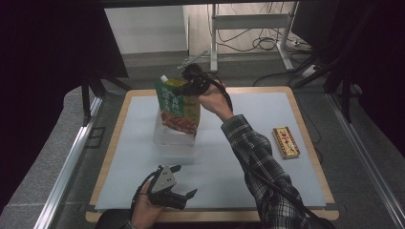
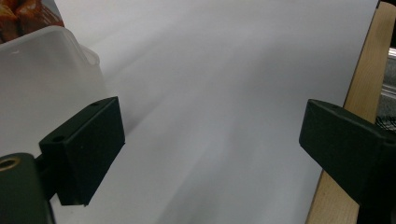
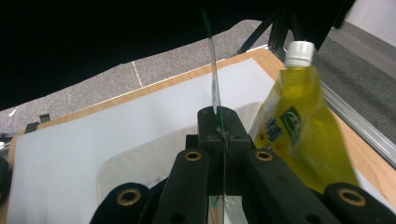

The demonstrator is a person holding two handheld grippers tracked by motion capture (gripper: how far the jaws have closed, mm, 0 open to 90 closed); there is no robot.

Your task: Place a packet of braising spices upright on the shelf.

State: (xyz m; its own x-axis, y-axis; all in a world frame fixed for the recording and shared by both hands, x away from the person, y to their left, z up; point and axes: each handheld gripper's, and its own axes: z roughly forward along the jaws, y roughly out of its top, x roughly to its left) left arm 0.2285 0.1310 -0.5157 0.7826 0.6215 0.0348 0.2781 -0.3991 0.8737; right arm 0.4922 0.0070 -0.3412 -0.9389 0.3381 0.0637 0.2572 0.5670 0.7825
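A green, yellow and red refill pouch (image 1: 177,107) with a white cap hangs tilted over a translucent plastic tub (image 1: 174,143) at the middle of the table. My right gripper (image 1: 191,86) is shut on the pouch's thin top seam. In the right gripper view the jaws (image 3: 223,126) pinch that seam edge-on; the yellow pouch body (image 3: 299,135) bulges to the right and the tub (image 3: 140,163) lies below. My left gripper (image 1: 185,180) rests open near the front edge with nothing between its fingers. In the left gripper view (image 2: 210,140) the tub (image 2: 42,70) stands at the upper left.
A red and yellow flat box (image 1: 285,142) lies on the white mat (image 1: 248,105) near the right edge. The wooden table edge (image 2: 369,70) runs beside the left gripper. Stands and cables are on the floor behind the table.
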